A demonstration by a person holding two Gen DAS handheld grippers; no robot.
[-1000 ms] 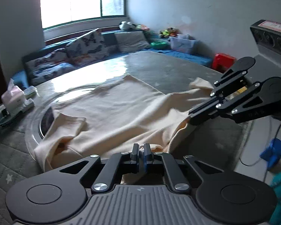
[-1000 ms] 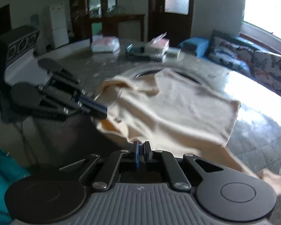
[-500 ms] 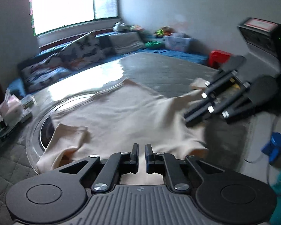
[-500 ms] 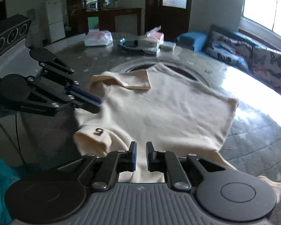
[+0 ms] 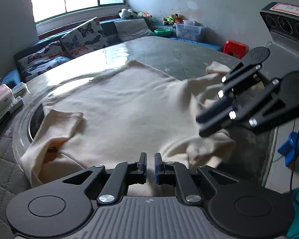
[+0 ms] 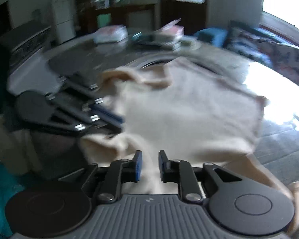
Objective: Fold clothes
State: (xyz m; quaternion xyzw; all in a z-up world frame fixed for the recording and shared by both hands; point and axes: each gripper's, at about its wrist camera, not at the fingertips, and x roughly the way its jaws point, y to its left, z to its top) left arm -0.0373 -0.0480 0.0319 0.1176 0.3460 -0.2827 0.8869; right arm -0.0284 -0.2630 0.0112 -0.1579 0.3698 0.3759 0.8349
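the desk [image 5: 189, 55], a big round one under a quilted grey cover with a glass turntable set in it, fills the middle of both views, and the cream t-shirt [image 5: 125, 107] lies spread over most of it, its body fairly flat through the centre of the left wrist frame. one sleeve [image 5: 61, 123] is doubled over at the lower left of that frame, and the cloth near the lower right is bunched and rumpled close to the desk edge. judging from this, the step in hand is laying the shirt down and letting go of it before the first fold

the right hand-held gripper [image 6: 149, 166] sits at the bottom centre of its own blurred view; its jaws have just been opening and now stand a little apart, with cloth showing below the gap but the pads not pressing on it. the left hand-held gripper [image 5: 150, 166] sits at the bottom centre of its view with its jaws a narrow slit apart, nothing pinched between them, the shirt's near edge just under the tips

the next move likely calls for smoothing the rumpled corner, then a fresh pinch on one side edge or sleeve with each gripper, so that side can be carried across the body evenly

at the far left of the left wrist frame a tissue box [image 5: 2, 97] stands well clear of the shirt
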